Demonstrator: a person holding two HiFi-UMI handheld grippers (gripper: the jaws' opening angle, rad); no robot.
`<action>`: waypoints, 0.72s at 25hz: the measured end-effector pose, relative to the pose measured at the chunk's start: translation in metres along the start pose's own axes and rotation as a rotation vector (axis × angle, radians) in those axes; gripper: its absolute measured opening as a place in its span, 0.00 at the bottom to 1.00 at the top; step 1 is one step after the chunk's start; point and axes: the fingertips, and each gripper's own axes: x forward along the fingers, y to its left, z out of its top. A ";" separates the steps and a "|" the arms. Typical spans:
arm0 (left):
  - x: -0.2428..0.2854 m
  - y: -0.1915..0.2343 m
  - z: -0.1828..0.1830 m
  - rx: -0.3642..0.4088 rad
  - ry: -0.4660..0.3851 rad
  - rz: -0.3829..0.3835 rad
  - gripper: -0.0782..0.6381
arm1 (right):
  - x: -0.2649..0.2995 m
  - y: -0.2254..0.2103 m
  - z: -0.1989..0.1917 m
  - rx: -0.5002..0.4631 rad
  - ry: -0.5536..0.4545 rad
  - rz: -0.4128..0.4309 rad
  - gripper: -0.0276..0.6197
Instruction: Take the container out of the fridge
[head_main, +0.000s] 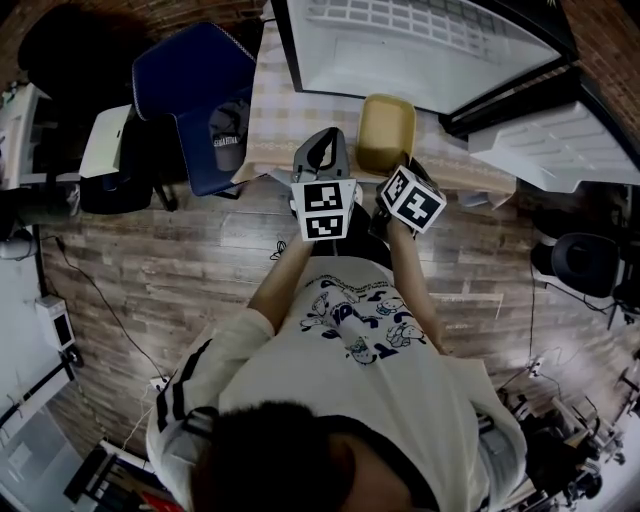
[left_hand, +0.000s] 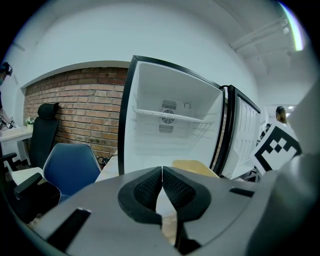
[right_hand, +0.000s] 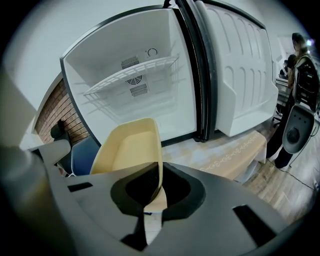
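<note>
My right gripper, jaws pinching the smooth beige container by its rim; left gripper, jaws together, empty; open white fridge with wire shelf behind.

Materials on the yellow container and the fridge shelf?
The container looks like thin moulded plastic, pale yellow and matte: one-piece rounded walls, no glare. The fridge shelf is probably white-coated wire, since thin parallel rods show. Neither is certain from looks alone.

blue chair beside table | brick wall | wood floor
</note>
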 end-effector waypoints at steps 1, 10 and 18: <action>-0.001 -0.002 -0.001 0.001 0.001 -0.003 0.14 | -0.003 -0.001 -0.001 -0.002 -0.001 -0.001 0.11; -0.008 -0.013 -0.004 0.003 0.000 -0.021 0.14 | -0.015 -0.006 -0.011 0.004 0.006 0.008 0.11; -0.015 -0.012 -0.004 0.001 -0.006 -0.014 0.14 | -0.022 -0.006 -0.013 0.013 -0.005 0.009 0.11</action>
